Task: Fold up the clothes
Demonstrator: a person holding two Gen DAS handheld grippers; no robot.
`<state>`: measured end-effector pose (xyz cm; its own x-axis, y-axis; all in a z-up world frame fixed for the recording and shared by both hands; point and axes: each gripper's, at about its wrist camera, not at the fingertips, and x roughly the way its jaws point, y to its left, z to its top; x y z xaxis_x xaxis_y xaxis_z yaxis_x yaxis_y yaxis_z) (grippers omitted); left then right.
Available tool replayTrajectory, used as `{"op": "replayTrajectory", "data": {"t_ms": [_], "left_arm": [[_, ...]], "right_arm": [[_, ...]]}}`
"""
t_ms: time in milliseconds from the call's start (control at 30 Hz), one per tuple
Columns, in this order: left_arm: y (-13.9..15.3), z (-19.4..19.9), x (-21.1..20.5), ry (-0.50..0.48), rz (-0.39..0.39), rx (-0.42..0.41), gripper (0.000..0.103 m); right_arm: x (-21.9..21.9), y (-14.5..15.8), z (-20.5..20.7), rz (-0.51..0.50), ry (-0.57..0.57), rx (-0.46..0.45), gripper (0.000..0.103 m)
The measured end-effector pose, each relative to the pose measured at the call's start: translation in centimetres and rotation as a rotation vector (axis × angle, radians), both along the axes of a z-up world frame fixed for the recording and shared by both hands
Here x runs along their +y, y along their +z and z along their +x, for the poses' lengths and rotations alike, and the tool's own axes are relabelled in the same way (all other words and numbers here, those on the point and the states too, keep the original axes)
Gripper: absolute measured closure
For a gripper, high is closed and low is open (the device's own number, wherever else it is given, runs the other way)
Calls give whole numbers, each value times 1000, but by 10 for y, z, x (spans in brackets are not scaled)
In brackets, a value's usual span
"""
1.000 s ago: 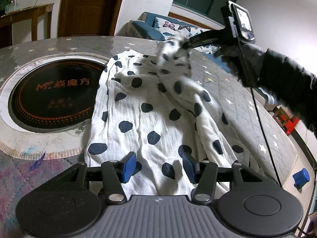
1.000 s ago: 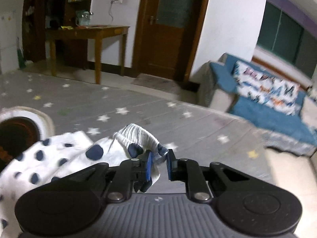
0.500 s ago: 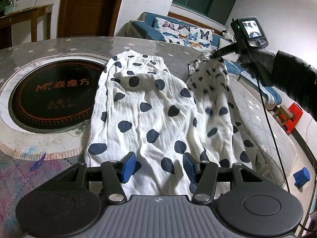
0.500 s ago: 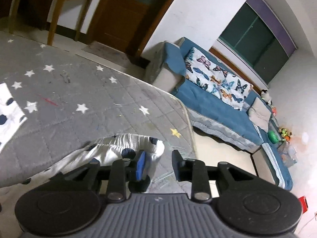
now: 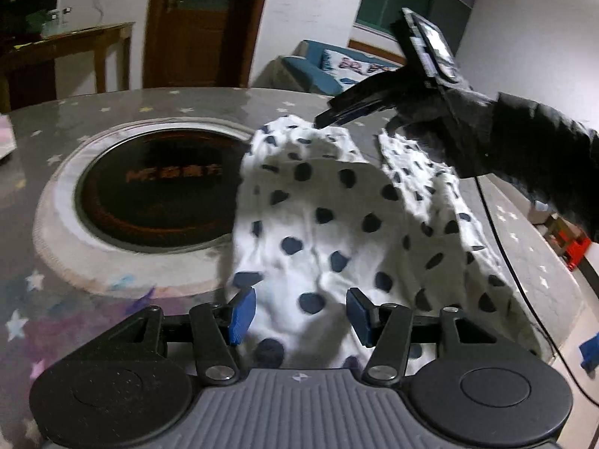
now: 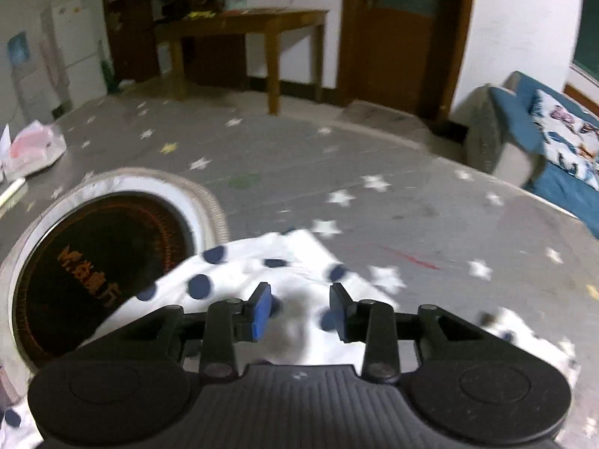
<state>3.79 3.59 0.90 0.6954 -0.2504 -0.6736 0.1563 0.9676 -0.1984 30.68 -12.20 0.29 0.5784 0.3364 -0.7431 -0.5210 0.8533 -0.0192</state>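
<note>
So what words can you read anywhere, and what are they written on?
"M" logo, then orange Chinese characters, too blurred to read: on the round black cooktop set in the table.
Same orange print in the right wrist view: also unreadable.
Polka-dot garment: no text.

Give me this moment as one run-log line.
stage: mid-fold | polka-dot garment: on star-print table, beside round burner | left tool: open | right tool: open, over garment
</note>
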Motion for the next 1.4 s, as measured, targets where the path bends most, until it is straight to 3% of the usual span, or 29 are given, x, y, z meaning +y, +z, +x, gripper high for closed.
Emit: {"op": "replayTrajectory", "data": {"t_ms": [300,467,633,833,967,1167,1300,1400], "left_arm": [[-13,-9,8,19,-5,29,48],[-13,-8,7,17,-1,13,59],[-12,-9,13,44,-3,12,78],[-9,-11,15,78,6,26,88],[-7,-17,15,81,11,27,89],[-3,-15,23,67,42,8,89],[8,-13,27,76,64,-32,87],[21,-13,21,65,47,-66,87]], "right_arm": [[54,-26,28,-3,13,53,64],[76,-24,46,34,22,54,59],[108,-21,61,90,62,59,58],[114,-4,65,139,100,62,58],[117,7,67,171,125,64,59],[12,40,50,100,-2,9,58],[-72,36,44,18,-172,18,58],[-98,21,38,-6,-219,46,58]]}}
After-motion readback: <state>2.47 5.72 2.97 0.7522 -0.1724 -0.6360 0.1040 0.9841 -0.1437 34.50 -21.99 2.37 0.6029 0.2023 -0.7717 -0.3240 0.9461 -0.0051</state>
